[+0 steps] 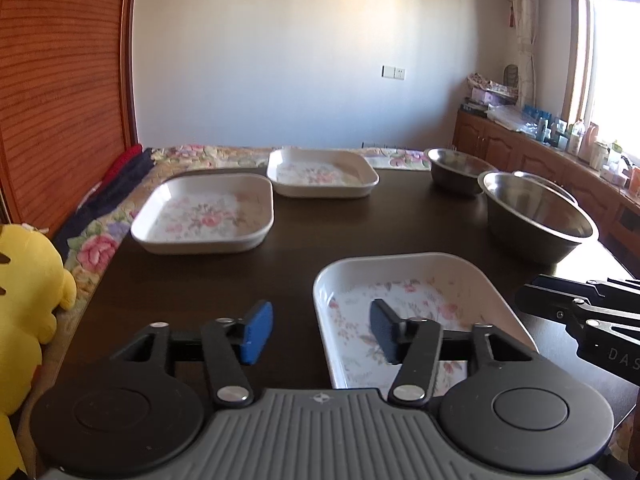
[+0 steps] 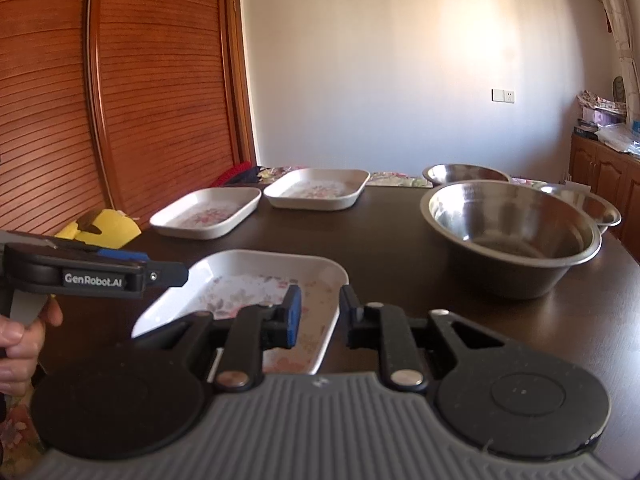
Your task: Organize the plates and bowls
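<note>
Desk (image 1: 304,240): dark wood, carrying three plates and three steel bowls; a flowered bedspread (image 1: 100,240) lies past its left edge.
Big bowl (image 2: 512,236): steel, upright, at my right on the desk; a second bowl (image 2: 464,174) sits behind it and a third (image 2: 596,208) peeks out at its far right.
Near plate (image 1: 416,280): square, white, floral, straight in front of me at the desk's near edge.
Mid plate (image 1: 204,216): same kind, far left.
Far plate (image 1: 322,174): same kind, just behind the mid plate, near the desk's far edge.
Left tool (image 1: 322,330): my fingers stand wide apart and empty, straddling the near plate's left rim.
Right tool (image 2: 318,316): fingers narrowly parted, straddling the near plate's right rim, not pinching it.
Plush toy (image 1: 28,300): yellow, beside the desk's left edge.
</note>
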The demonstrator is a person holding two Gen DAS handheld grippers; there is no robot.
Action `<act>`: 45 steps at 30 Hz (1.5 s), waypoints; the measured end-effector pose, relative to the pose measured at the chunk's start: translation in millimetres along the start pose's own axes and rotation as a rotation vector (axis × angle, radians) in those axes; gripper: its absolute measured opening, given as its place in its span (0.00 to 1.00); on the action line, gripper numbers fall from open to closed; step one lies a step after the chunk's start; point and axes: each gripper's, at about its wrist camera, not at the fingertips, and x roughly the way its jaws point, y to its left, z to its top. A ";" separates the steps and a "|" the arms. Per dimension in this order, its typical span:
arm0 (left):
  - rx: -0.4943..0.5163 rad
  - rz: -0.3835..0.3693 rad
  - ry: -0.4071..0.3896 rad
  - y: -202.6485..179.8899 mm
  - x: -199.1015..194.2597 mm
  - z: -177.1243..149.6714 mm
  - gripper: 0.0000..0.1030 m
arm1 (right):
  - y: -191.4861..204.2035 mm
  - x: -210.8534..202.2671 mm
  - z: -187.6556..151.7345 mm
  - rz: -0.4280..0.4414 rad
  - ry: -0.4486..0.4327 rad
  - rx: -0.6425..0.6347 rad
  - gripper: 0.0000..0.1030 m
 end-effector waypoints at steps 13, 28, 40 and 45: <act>0.034 0.023 -0.030 7.1 -2.9 11.5 0.67 | 10.5 6.2 20.8 0.019 -0.019 -0.068 0.38; 0.023 0.102 -0.026 70.3 38.4 44.6 0.70 | 38.0 79.1 70.2 0.153 0.061 -0.140 0.53; 0.055 0.132 -0.001 125.0 79.0 69.3 0.70 | 49.9 146.9 99.3 0.253 0.186 -0.135 0.52; 0.042 0.119 0.010 143.0 94.9 73.1 0.63 | 56.5 172.8 102.0 0.282 0.228 -0.106 0.46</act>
